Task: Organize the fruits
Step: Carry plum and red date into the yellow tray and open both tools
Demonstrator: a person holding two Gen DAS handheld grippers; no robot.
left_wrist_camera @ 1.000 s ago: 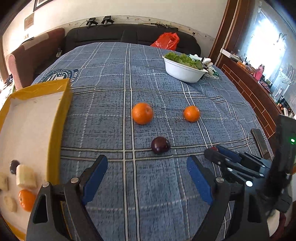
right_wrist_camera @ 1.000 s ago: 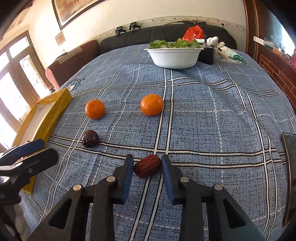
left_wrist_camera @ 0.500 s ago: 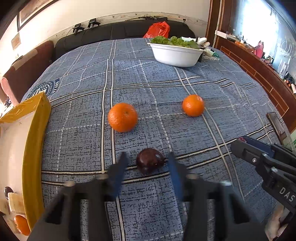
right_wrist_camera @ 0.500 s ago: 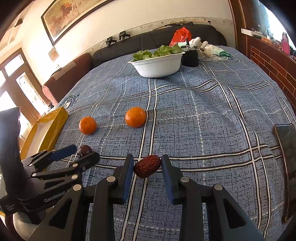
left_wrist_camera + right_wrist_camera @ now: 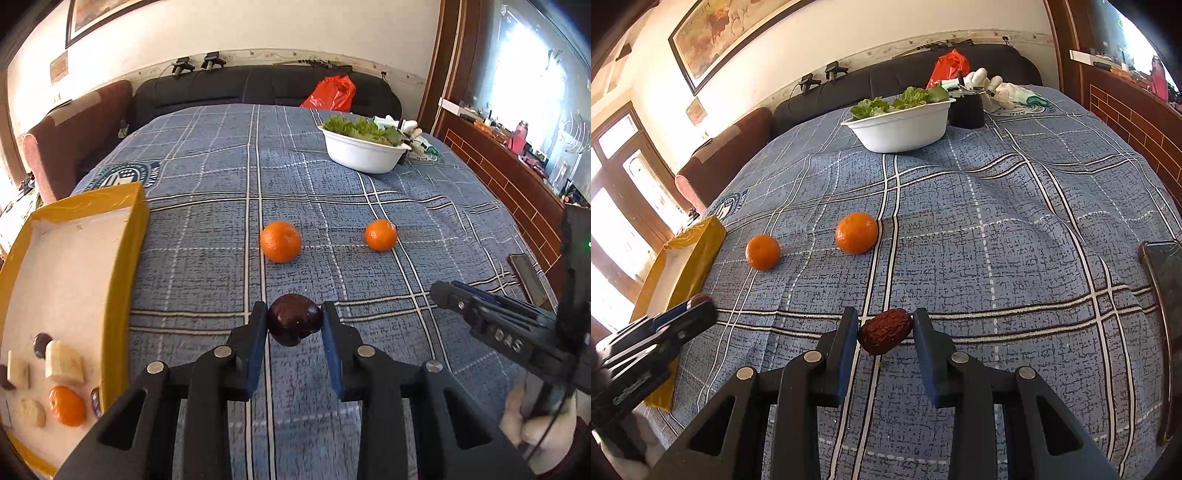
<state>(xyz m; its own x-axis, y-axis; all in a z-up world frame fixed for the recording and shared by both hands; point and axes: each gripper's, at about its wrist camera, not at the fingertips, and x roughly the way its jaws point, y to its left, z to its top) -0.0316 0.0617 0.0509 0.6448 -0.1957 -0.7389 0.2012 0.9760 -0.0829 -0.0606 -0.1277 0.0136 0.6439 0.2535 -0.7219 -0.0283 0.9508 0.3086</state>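
Note:
My left gripper is shut on a dark purple plum, both blue pads pressing its sides above the blue checked cloth. My right gripper is shut on a wrinkled red date. Two oranges lie on the cloth further out, one ahead of the plum and one to its right; the right wrist view shows the same oranges. A yellow-rimmed tray at the left holds an orange, banana pieces and small dark fruits.
A white bowl of lettuce stands at the far right of the table. A phone lies by the right edge. A black sofa with a red bag runs behind the table. A hand holds the right gripper.
My left gripper, wide open a second ago, moved up to the plum and shut on it. My right gripper kept its hold on the date.

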